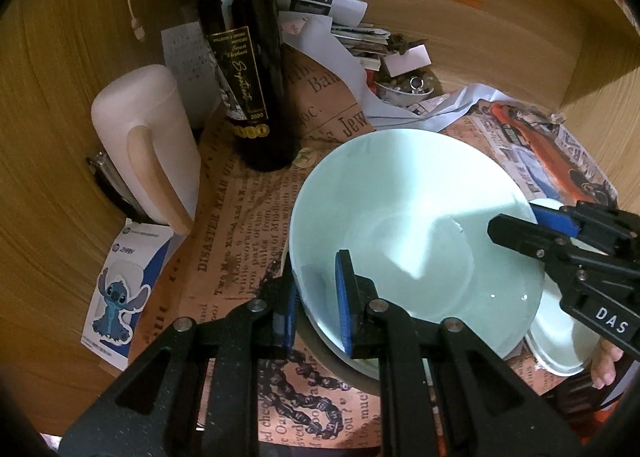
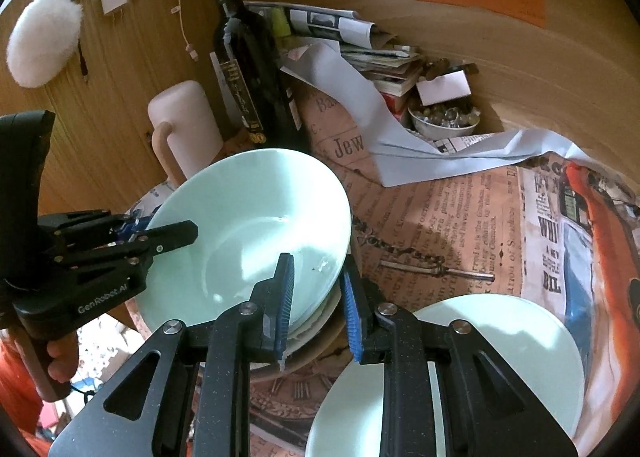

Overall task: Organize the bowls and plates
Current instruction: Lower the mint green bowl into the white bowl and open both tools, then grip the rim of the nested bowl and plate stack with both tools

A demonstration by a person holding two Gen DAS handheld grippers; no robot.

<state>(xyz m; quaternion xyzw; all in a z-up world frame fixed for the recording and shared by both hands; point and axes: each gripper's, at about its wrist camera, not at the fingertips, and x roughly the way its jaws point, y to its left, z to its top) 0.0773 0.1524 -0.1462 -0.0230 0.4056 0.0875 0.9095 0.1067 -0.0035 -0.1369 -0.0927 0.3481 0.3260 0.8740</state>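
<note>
A pale green bowl point(image 1: 416, 225) sits tilted on top of a stack of dishes with a brown rim at the bottom point(image 1: 340, 365). My left gripper point(image 1: 316, 297) straddles the bowl's near-left rim with its jaws apart, one pad inside and one outside. My right gripper point(image 2: 316, 305) straddles the opposite rim of the same bowl point(image 2: 248, 233), jaws apart; it also shows in the left wrist view point(image 1: 532, 225). A pale green plate point(image 2: 500, 369) lies flat on the table under my right gripper; it also shows in the left wrist view point(image 1: 560, 337).
A dark wine bottle point(image 1: 244, 57) and a white jug point(image 1: 152, 149) stand behind the bowl on the left. A small bowl of trinkets point(image 2: 444, 121), stacked papers point(image 2: 380, 57) and a sticker card point(image 1: 120, 293) lie around. Wooden walls point(image 1: 60, 97) enclose the printed table cover point(image 2: 440, 225).
</note>
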